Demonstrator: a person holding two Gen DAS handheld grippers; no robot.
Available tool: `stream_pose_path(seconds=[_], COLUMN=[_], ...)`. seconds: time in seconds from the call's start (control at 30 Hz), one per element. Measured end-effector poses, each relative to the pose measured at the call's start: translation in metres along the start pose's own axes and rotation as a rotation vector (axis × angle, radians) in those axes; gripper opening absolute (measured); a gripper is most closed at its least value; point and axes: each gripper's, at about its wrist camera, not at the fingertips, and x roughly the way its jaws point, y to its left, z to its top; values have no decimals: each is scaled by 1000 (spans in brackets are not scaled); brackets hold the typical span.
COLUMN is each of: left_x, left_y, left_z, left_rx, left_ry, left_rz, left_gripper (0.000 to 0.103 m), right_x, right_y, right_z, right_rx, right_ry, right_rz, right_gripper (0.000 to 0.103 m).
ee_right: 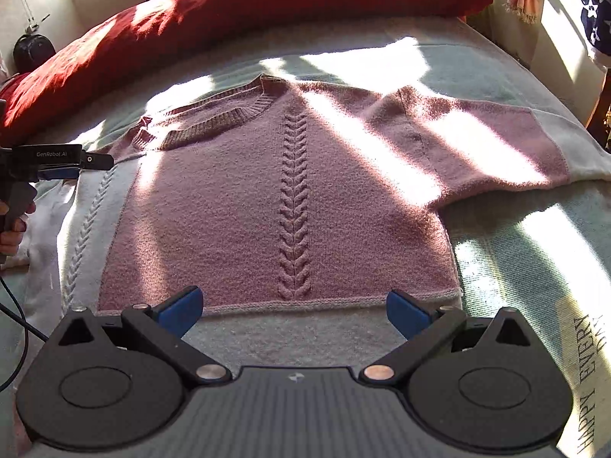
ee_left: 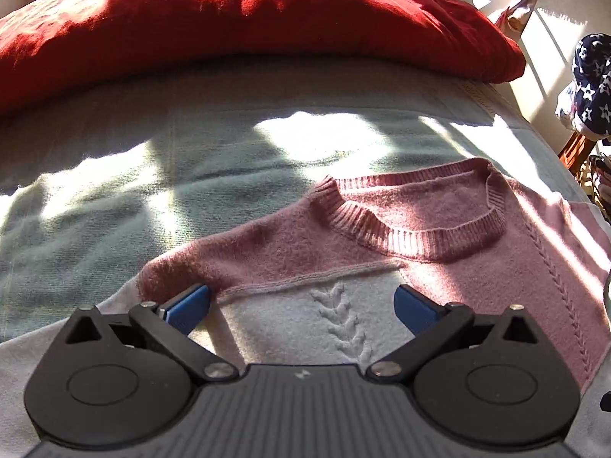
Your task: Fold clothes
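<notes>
A pink knit sweater (ee_right: 290, 191) with white panels and a cable braid down its front lies flat on the bed. Its right sleeve (ee_right: 496, 145) is spread out; its left side is folded in, showing white knit (ee_right: 88, 221). My right gripper (ee_right: 294, 309) stands open just above the white hem, nothing between its blue pads. In the left wrist view my left gripper (ee_left: 301, 305) is open over the folded white part (ee_left: 305, 328), just below the ribbed collar (ee_left: 416, 229). The left gripper (ee_right: 95, 161) also shows at the left edge of the right wrist view, held by a hand (ee_right: 13, 229).
A pale green blanket (ee_left: 114, 191) covers the bed. A big red pillow (ee_left: 229, 19) lies across the head. A navy star-print cloth (ee_left: 595, 76) hangs at the right, beside the bed's edge. Printed lettering (ee_right: 588, 381) runs along the blanket's right side.
</notes>
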Motion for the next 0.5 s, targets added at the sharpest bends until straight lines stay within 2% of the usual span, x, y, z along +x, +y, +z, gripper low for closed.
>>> stream_pose_path(seconds=[0.2,0.33,0.43,0.5], left_x=[18,-2,-26,-28], left_y=[18,21,28,29], left_z=[17,25,19,12], left_rx=[-4,-12,-66,-86], left_ry=[-1,2,12,38], left_rz=[-32,-66,-133,-176], left_gripper=[102,102,102,102], right_x=[11,7,1,1], right_y=[30,41,45,49], right_z=[13,17,20,22], right_rx=[51,52,44,31], right_ry=[-4,-5,-14,-13], right_rz=[-2,-17,-24,-23], right_gripper=[103,103,103,103])
